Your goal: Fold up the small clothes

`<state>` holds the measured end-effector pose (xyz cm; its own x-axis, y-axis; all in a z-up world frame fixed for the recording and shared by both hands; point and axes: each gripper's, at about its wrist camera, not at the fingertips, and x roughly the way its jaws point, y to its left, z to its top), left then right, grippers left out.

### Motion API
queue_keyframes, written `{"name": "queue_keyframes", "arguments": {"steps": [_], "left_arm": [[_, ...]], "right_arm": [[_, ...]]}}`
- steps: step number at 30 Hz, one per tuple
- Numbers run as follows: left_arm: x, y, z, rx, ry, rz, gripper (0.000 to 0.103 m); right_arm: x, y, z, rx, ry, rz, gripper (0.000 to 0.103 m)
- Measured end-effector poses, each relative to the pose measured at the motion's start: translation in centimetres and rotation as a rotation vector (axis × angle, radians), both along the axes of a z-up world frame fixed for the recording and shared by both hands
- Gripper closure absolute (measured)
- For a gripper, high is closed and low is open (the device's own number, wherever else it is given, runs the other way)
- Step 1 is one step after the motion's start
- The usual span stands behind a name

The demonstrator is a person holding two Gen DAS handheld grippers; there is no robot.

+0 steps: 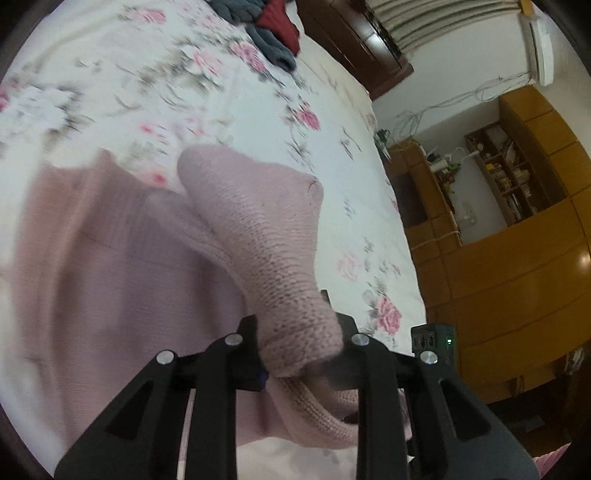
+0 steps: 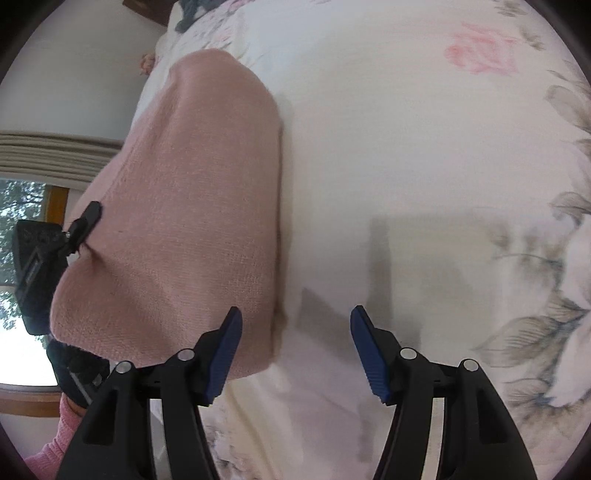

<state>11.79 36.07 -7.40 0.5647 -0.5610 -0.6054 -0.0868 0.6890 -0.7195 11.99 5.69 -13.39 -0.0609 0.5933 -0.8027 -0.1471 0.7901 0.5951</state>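
Note:
A pink knitted garment [image 1: 122, 266] lies on the floral bedsheet [image 1: 258, 103]. My left gripper [image 1: 301, 350] is shut on a bunched fold of it, lifted off the bed; the fabric hides the fingertips. In the right wrist view the same pink garment [image 2: 192, 206] hangs at the left, pinched at its far edge by the left gripper [image 2: 79, 230]. My right gripper [image 2: 295, 350] stands open just above the bedsheet [image 2: 406, 166], its left blue pad [image 2: 223, 354] beside the garment's near edge, with nothing between its fingers.
A pile of grey and red clothes [image 1: 269, 26] lies at the far end of the bed. Wooden cabinets and shelves [image 1: 517, 221] stand beyond the bed's right edge. A window [image 2: 22, 221] and a pink sleeve [image 2: 55, 443] show at left.

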Motion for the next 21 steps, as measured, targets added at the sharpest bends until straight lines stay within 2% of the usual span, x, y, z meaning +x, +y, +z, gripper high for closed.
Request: {"name": "queue_keyframes", "arguments": {"steps": [6, 15, 19, 21], "left_arm": [[-2.3, 4.7, -0.6, 0.009, 0.022, 0.053, 0.083], [-5.0, 10.7, -4.5, -0.020, 0.069, 0.189, 0.083], [-5.5, 11.3, -7.1, 0.012, 0.149, 0.175, 0.082], [-5.6, 11.3, -8.8, -0.018, 0.193, 0.158, 0.081]], "right_arm": [[-0.6, 4.0, 0.3, 0.046, -0.006, 0.072, 0.040], [-1.9, 8.9, -0.5, 0.067, 0.014, 0.171, 0.038], [-2.0, 10.4, -1.5, 0.063, 0.032, 0.184, 0.039], [-2.1, 10.8, -2.3, 0.052, 0.048, 0.182, 0.043]]}}
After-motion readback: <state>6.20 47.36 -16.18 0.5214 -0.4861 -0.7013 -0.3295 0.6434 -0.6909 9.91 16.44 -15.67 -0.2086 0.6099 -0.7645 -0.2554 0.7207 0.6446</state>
